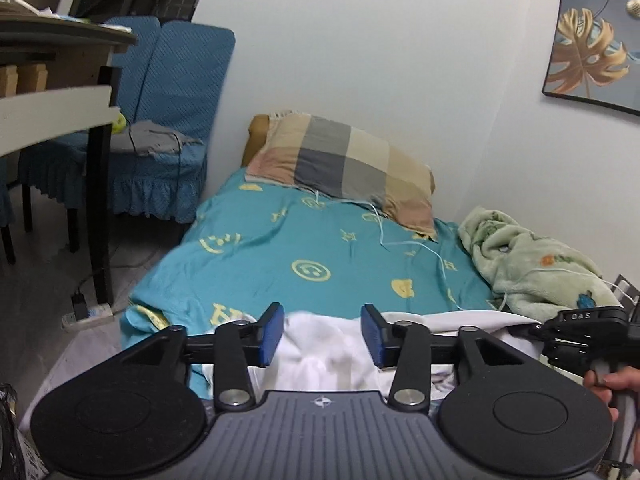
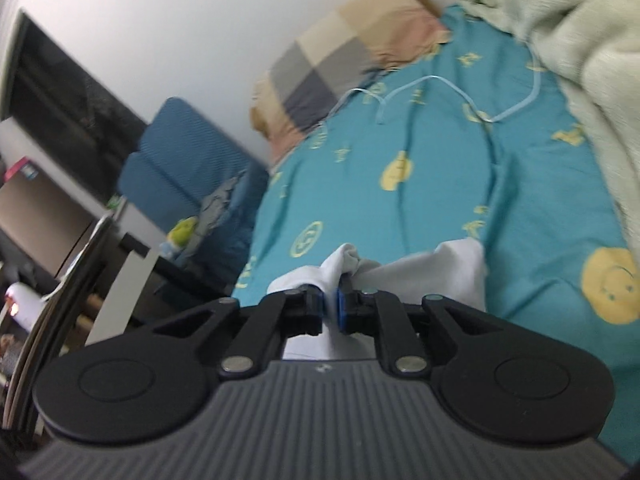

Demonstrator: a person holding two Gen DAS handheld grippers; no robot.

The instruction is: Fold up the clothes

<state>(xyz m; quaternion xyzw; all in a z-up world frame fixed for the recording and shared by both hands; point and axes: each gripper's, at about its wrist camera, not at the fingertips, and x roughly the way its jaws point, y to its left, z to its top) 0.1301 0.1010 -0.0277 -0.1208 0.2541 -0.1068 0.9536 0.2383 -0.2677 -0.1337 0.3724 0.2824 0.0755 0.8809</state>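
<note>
A white garment (image 1: 324, 344) lies at the near end of a bed with a teal sheet (image 1: 304, 240). My left gripper (image 1: 322, 336) is open, its blue pads either side of the white cloth, just above it. My right gripper (image 2: 330, 306) is shut on a bunched edge of the white garment (image 2: 432, 268). In the left wrist view the right gripper (image 1: 580, 330) shows at the right edge, pinching the garment's far side.
A checked pillow (image 1: 344, 164) lies at the bed's head by the wall. A pale green blanket (image 1: 532, 260) is heaped on the bed's right side. A white cable (image 1: 404, 240) trails across the sheet. A blue-covered chair (image 1: 168, 128) and a table (image 1: 56, 76) stand left.
</note>
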